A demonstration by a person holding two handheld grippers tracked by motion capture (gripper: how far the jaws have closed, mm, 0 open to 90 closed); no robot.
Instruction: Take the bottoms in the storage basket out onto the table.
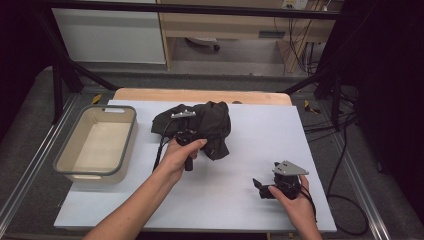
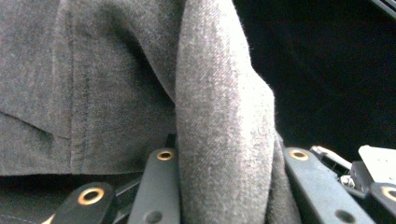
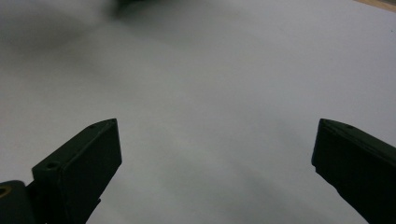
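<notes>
On the white worktop (image 1: 210, 200), a crumpled dark cloth (image 1: 210, 122) lies near the middle toward the far edge, and the left gripper (image 1: 186, 131) is pushed into its near side, its fingers (image 2: 159, 186) closed on a thick fold of the grey fabric (image 2: 219, 140) that stands up between them. The right gripper (image 1: 262, 189) is held low over the bare worktop near the front right, well apart from the cloth, its fingers (image 3: 84, 163) spread wide with nothing between them. A pale tub (image 1: 95, 142) with a grey rim sits at the left edge of the worktop.
</notes>
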